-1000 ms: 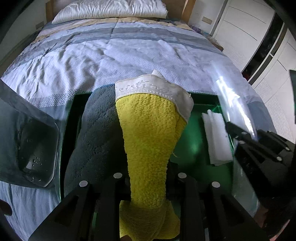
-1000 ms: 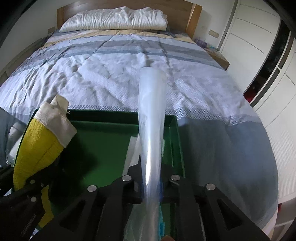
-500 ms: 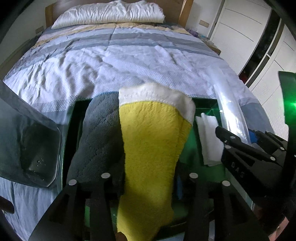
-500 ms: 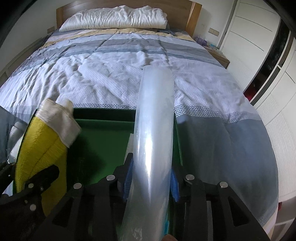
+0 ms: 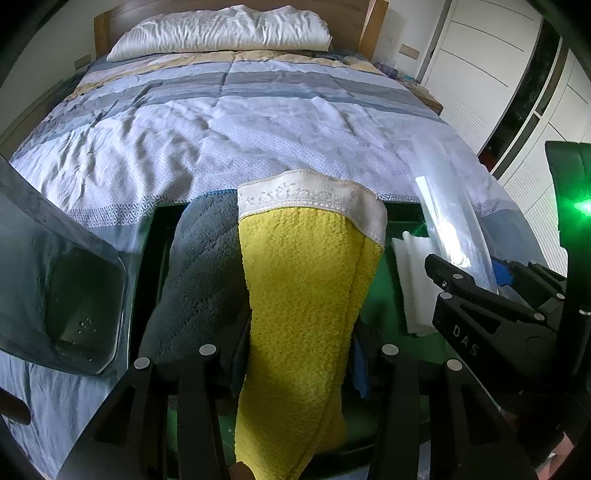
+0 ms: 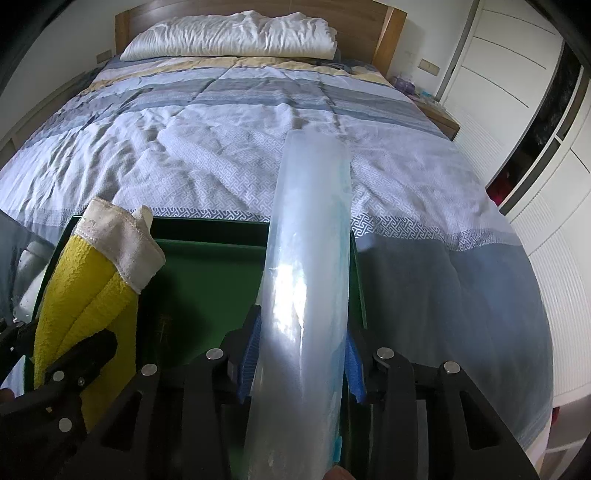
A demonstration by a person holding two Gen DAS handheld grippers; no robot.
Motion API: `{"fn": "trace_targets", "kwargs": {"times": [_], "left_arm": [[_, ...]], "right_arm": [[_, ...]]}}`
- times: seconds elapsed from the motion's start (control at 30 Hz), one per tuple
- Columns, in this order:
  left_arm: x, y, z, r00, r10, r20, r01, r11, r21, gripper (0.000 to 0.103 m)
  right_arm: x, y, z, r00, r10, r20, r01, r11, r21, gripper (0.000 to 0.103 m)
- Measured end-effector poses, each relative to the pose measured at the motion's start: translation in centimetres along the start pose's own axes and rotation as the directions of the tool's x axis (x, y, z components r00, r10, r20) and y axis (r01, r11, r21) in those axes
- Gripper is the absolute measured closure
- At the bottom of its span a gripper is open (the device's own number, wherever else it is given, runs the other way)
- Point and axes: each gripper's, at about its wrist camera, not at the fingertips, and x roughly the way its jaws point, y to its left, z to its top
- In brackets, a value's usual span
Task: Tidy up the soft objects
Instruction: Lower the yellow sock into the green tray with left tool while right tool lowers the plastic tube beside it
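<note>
Left gripper (image 5: 295, 354): a folded yellow towel (image 5: 306, 295) with a white woven border stands between its fingers, rising up and away toward the far side. Jaws part-way open; the blue pads sit at the towel's flanks, but I cannot tell whether they press on it. The towel's lower end hangs past the near edge of the view.

Right gripper (image 6: 301, 354): jaws opening. A clear plastic bag (image 6: 306, 280), pulled into a long upright strip, stands between the blue pads (image 6: 248, 356); a narrow gap shows at each side.

Green box (image 6: 207, 266) lies on the near end of the bed (image 5: 258, 122), its far wall against the patterned band of the bedspread. Both towel and bag stand over it: the towel at left of centre, the bag at the right wall.

Inside the box, from the left wrist view: a grey fleece cloth (image 5: 199, 273) just left of the towel, touching it; a folded white cloth (image 5: 413, 280) on the floor at right, near the bag.

Dark translucent lid (image 5: 59, 288) lies tilted on the bedspread left of the box. White pillow (image 5: 229, 27) at the far headboard. White wardrobe doors (image 6: 517, 92) on the right.
</note>
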Motion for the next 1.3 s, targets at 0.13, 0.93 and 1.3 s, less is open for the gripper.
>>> {"fn": "trace_targets", "kwargs": {"times": [0.13,0.93,1.3], "left_arm": [[0.2,0.08,0.01,1.0,0.001,-0.003,-0.001,1.0,-0.002,0.063],[0.4,0.27,0.14,1.0,0.007,0.003,-0.007,1.0,-0.007,0.063],[0.27,0.21,0.17,1.0,0.01,0.013,-0.01,1.0,-0.003,0.063]], "right_arm": [[0.06,0.01,0.09,1.0,-0.002,-0.001,0.002,1.0,-0.001,0.064],[-0.05,0.27,0.04,1.0,0.002,0.001,-0.002,1.0,-0.017,0.059],[-0.34,0.1,-0.15,1.0,0.029,0.008,-0.029,0.999,-0.013,0.053]]}}
